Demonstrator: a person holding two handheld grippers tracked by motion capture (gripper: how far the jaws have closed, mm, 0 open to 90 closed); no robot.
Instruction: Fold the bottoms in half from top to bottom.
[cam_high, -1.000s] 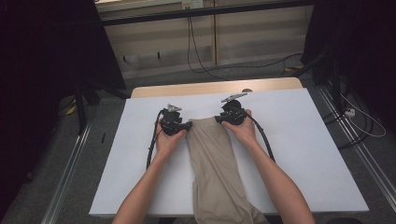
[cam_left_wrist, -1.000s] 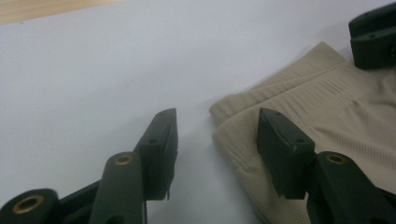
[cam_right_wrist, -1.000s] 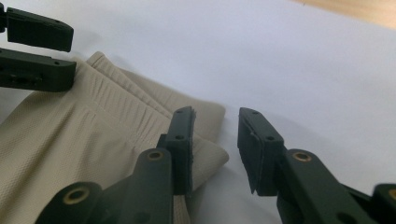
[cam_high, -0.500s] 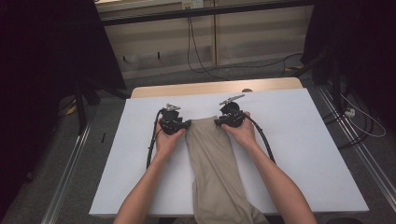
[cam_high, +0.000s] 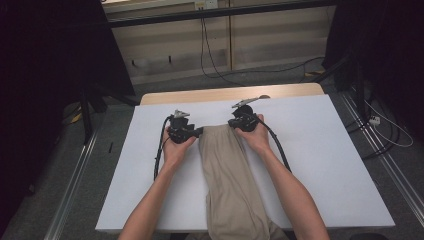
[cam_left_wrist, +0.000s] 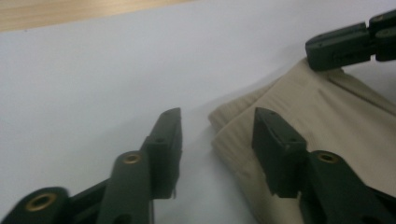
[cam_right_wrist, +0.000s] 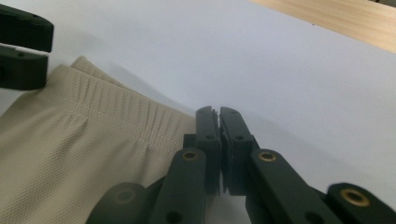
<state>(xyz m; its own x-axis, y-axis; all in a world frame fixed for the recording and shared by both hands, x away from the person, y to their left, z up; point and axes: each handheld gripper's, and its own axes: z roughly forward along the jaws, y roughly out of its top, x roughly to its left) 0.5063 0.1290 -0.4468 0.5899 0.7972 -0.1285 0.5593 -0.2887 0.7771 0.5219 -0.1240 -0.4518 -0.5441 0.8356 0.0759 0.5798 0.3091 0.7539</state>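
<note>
One folded beige ribbed fabric garment (cam_high: 227, 175) lies mid-surface, running to the near edge of the white surface (cam_high: 325, 150). Two tools: the left tool (cam_left_wrist: 217, 133) sits released, straddling its far left corner, while the right tool (cam_right_wrist: 219, 140) has just clenched at the far right corner, apparently pinching cloth.

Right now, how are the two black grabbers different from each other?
The left gripper has its jaws apart, with the beige cloth's corner in the gap, while the right gripper has just been closing and its jaws are pressed together at the cloth's other corner. Whether cloth is pinched there is hard to tell. Both are black, hand-held, and sit low at the far end of the cloth on the white table.
</note>
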